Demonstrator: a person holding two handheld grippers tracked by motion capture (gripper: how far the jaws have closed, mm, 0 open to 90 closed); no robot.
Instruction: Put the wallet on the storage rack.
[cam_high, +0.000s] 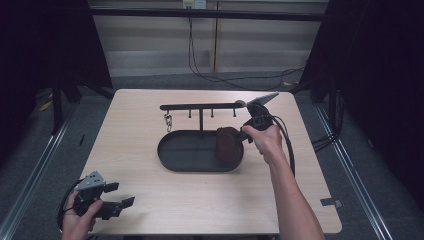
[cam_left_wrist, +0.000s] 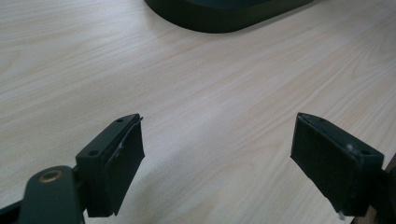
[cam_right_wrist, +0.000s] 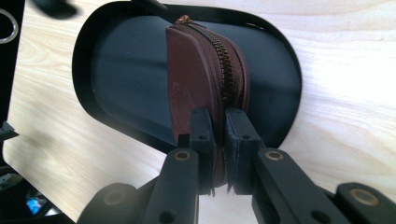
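A brown zippered pouch (cam_high: 227, 143) (cam_right_wrist: 201, 79) hangs over the right end of a black oval tray (cam_high: 172, 150) (cam_right_wrist: 91, 70) in the middle of the table. My right gripper (cam_high: 243, 135) (cam_right_wrist: 219, 149) is shut on the pouch's near edge, its jaws pinching either side of the zipper. At the table's front left corner my left gripper (cam_high: 122, 195) (cam_left_wrist: 217, 154) is held open over bare wood, nothing between its fingers (cam_left_wrist: 119, 158). The tray's rim (cam_left_wrist: 219, 18) lies ahead of it.
A black T-shaped hook rack (cam_high: 200, 106) rises from the tray's back, with a metal key ring (cam_high: 168, 120) (cam_right_wrist: 4, 23) hanging from its left hook. Cables trail on the floor behind the table. Metal rails run along both sides.
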